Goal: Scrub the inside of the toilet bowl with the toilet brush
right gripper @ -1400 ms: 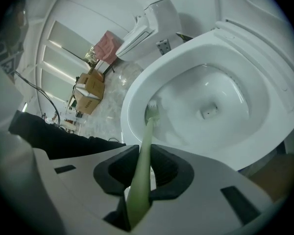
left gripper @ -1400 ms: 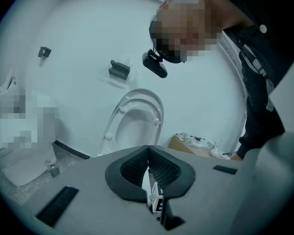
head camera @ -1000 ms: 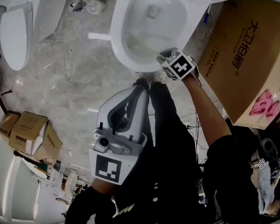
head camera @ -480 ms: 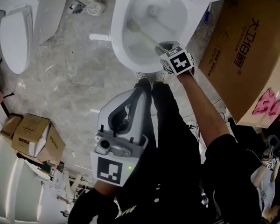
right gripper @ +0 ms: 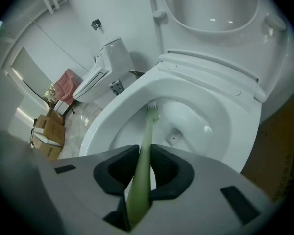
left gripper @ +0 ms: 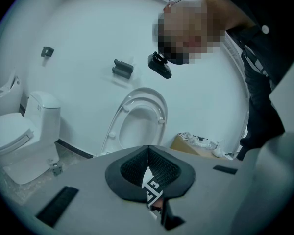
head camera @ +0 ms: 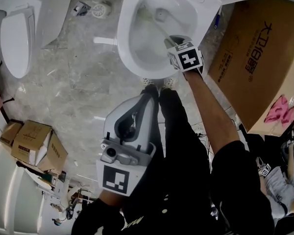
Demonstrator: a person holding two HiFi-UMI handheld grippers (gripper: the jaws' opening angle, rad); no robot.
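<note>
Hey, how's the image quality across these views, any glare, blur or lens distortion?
Head view: sharp and evenly lit, with the edges bent by the wide angle. Left gripper view: heavy fisheye, dark corners, a bluish cast. Right gripper view: the same fisheye vignette, small glare spots on the toilet bowl, and the toilet brush handle looks soft near the lens.

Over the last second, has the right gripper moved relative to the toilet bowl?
Yes. In the head view the right gripper has crept from the near rim of the toilet bowl further in toward its far side, jaws shut on the toilet brush.
</note>
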